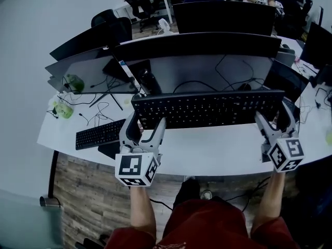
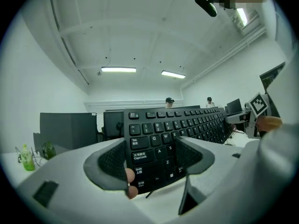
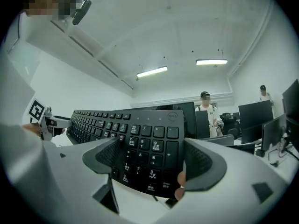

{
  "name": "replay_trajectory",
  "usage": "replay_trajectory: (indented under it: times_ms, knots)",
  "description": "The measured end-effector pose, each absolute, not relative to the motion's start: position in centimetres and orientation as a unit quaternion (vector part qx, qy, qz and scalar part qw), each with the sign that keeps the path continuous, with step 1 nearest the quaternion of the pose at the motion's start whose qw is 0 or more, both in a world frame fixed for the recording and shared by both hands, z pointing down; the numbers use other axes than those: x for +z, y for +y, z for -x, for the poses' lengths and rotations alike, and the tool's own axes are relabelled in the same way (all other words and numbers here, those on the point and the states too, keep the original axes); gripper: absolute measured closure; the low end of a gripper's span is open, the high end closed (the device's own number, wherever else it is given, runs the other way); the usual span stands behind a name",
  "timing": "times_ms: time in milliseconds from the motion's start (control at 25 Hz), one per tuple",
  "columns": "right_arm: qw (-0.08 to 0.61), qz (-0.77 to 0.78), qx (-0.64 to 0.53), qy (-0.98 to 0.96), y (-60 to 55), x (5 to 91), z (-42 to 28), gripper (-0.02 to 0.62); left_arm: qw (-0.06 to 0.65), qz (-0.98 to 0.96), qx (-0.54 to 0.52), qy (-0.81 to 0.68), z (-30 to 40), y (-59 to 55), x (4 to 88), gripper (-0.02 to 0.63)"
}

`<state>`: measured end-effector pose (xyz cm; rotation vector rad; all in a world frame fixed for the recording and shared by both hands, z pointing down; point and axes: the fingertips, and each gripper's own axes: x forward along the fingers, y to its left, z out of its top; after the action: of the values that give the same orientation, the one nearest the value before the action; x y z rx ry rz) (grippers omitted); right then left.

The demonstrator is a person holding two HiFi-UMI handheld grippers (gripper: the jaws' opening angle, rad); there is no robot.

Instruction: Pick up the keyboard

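while the long black plastic keyboard sits at twelve o'clock, seemingly just off the white desk, your grey left gripper is clamped on its nine o'clock end and your right gripper on its three o'clock end; raise both evenly so it keeps level.

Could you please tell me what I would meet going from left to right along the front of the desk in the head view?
green bottle → second keyboard → left gripper → held keyboard → right gripper
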<state>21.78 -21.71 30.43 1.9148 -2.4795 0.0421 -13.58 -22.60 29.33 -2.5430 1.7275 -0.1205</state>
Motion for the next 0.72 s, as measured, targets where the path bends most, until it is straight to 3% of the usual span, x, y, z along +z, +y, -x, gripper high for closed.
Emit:
replay_trajectory:
  times_ms: [520, 720]
  knots:
    - [-0.076, -0.603, -0.085, -0.79, -18.5, 22.8, -22.2, 0.189, 0.145, 0.811, 0.036, 0.566, 12.8, -18.6, 21.8, 0.268]
    - [-0.081, -0.6, -0.103, -0.789, -18.2, 22.2, -22.1, 0.189, 0.149, 0.808, 0.046, 0.569, 13.0, -18.3, 21.7, 0.268]
